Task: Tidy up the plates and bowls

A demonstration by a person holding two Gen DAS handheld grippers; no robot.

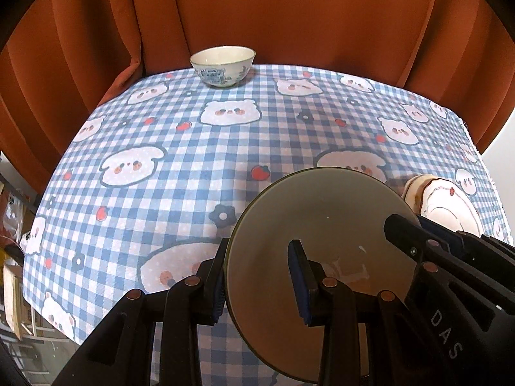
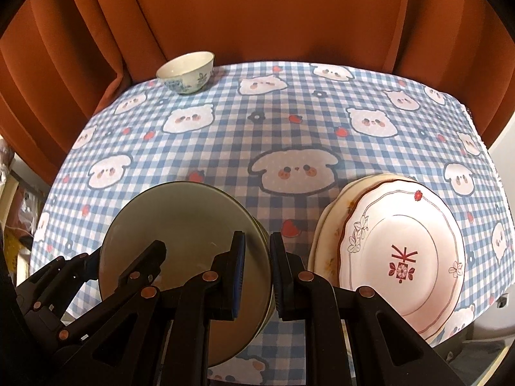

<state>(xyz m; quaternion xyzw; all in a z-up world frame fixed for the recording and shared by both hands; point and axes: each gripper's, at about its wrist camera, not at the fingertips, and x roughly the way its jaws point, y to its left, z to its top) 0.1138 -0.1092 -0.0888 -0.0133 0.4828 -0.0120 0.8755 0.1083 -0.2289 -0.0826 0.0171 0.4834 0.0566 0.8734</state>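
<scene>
A grey-green plate hangs just above the near part of the table, held from both sides. My left gripper is shut on its left rim, one pad inside the dish and one outside. On the opposite rim my right gripper is shut in the same way. Each gripper also shows in the other's view, the right gripper and the left gripper. A stack of white plates with red patterns lies just right of the held plate. A small blue-and-white bowl stands at the far edge.
The table wears a blue checked cloth with cartoon animal faces. An orange curtain hangs close behind its far edge. Cluttered shelves show past the table's left side.
</scene>
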